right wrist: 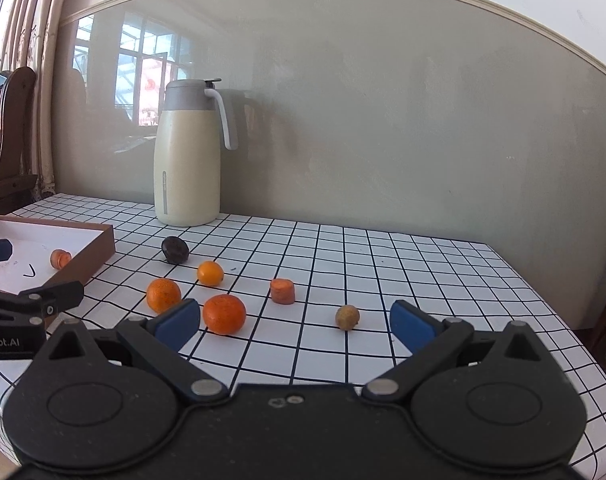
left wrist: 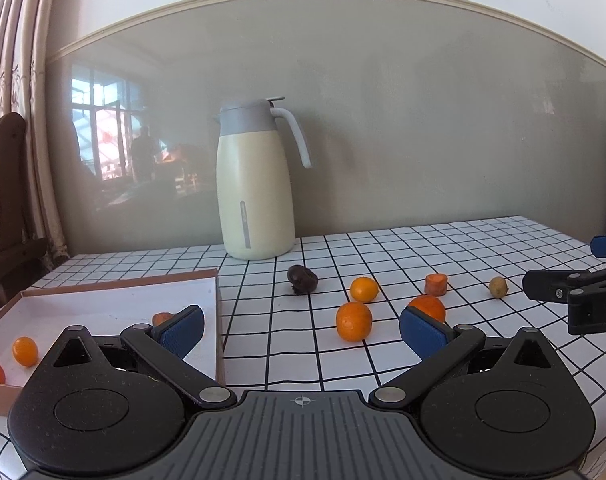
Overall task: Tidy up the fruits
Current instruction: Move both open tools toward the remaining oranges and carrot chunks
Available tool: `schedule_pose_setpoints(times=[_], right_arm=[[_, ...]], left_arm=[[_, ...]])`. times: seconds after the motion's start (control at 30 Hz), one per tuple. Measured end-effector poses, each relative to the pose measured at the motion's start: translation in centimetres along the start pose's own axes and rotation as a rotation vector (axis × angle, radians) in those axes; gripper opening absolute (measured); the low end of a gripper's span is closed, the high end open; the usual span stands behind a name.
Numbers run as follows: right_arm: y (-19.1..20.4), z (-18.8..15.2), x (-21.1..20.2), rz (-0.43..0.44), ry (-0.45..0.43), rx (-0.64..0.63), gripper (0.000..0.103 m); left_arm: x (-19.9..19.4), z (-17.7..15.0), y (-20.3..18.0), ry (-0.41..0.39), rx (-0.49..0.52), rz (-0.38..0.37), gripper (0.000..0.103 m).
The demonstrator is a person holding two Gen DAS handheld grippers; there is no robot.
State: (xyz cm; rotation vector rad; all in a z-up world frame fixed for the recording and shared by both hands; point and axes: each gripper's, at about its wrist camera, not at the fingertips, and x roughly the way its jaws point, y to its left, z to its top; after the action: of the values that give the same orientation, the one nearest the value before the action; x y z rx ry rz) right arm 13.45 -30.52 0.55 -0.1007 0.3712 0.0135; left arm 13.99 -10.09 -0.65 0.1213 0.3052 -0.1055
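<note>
Three oranges lie loose on the checked tablecloth: a near one (left wrist: 354,321) (right wrist: 163,295), a big one (left wrist: 428,307) (right wrist: 224,314) and a small far one (left wrist: 364,289) (right wrist: 210,273). A carrot piece (left wrist: 436,284) (right wrist: 282,291), a small yellowish fruit (left wrist: 498,287) (right wrist: 347,317) and a dark wrinkled fruit (left wrist: 301,279) (right wrist: 175,250) lie around them. The shallow box (left wrist: 207,276) (right wrist: 99,246) at left holds two small oranges (left wrist: 25,351) and a carrot piece (left wrist: 161,318) (right wrist: 60,258). My left gripper (left wrist: 301,330) is open, empty, beside the box. My right gripper (right wrist: 294,324) is open, empty, short of the big orange and yellowish fruit.
A cream thermos jug (left wrist: 255,184) (right wrist: 187,156) stands at the back of the table against the grey wall. A dark wooden chair (left wrist: 7,200) (right wrist: 11,128) and curtains are at the far left. The table's right edge (right wrist: 543,280) drops off.
</note>
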Motion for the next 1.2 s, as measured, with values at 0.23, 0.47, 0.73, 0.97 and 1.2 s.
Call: schedule_pose_setpoints(times=[0.23, 0.47, 0.73, 0.97, 1.2], right_arm=[[-1.8, -0.5, 1.0, -0.041, 0.029, 0.026, 0.096], [-2.3, -0.6, 2.3, -0.046, 0.039, 0.019, 0.096], [-1.4, -0.1, 3.5, -0.017, 0.037, 0.000, 0.095], [-0.9, -0.2, 4.3, -0.007, 0.051, -0.005, 0.095], [-0.1, -0.4, 5.2, 0.009, 0.071, -0.018, 0.093]], left_arm=[[1.1, 0.0, -1.4, -0.010, 0.014, -0.023, 0.103], [2.0, 0.1, -3.2, -0.008, 0.048, -0.040, 0.103], [3.1, 0.1, -2.7, 0.014, 0.042, -0.038, 0.103], [4.3, -0.1, -2.4, 0.027, 0.027, -0.039, 0.103], [5.6, -0.1, -2.5, 0.046, 0.027, -0.043, 0.102]])
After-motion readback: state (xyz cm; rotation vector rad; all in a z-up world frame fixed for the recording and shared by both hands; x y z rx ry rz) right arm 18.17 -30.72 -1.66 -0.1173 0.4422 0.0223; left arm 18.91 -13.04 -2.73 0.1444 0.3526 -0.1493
